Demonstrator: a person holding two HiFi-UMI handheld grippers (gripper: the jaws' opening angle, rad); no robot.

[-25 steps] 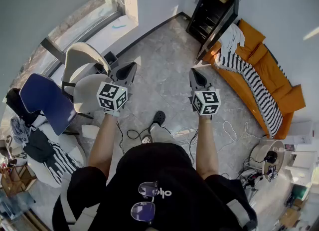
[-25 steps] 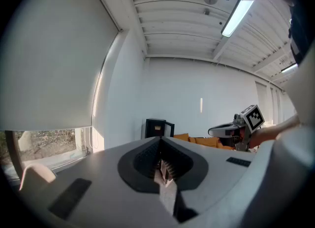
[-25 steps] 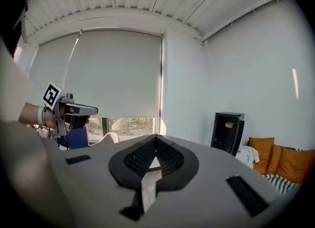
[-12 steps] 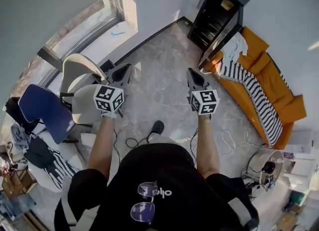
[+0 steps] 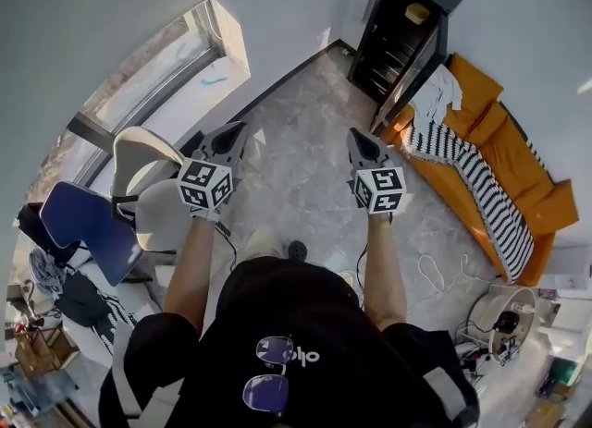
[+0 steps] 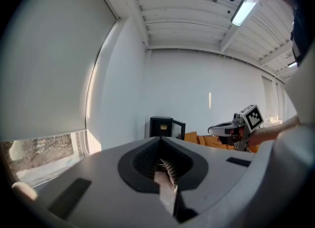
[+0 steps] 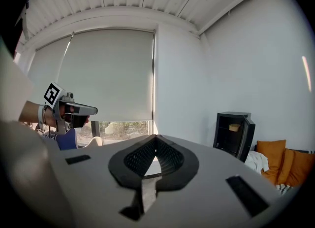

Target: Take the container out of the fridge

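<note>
A small black fridge (image 5: pixel 405 29) stands far off in the room's corner with its door open. A pale yellow container (image 5: pixel 417 13) sits on its top shelf. The same fridge (image 7: pixel 235 134) and container (image 7: pixel 235 127) show at the right of the right gripper view. The left gripper view shows the fridge (image 6: pixel 163 126) small and straight ahead. My left gripper (image 5: pixel 231 133) and right gripper (image 5: pixel 363 140) are held side by side at chest height, well short of the fridge. Both are shut with nothing in them.
An orange sofa (image 5: pixel 504 153) with a striped blanket (image 5: pixel 467 158) and a white cloth runs along the right wall beside the fridge. A blue chair (image 5: pixel 83 223) and white chairs (image 5: pixel 148 167) stand at the left under the window. Cables (image 5: pixel 435 274) lie on the grey floor.
The person has stepped forward across the floor, one foot swinging under the body. Both grippers keep their pose and stay shut.
</note>
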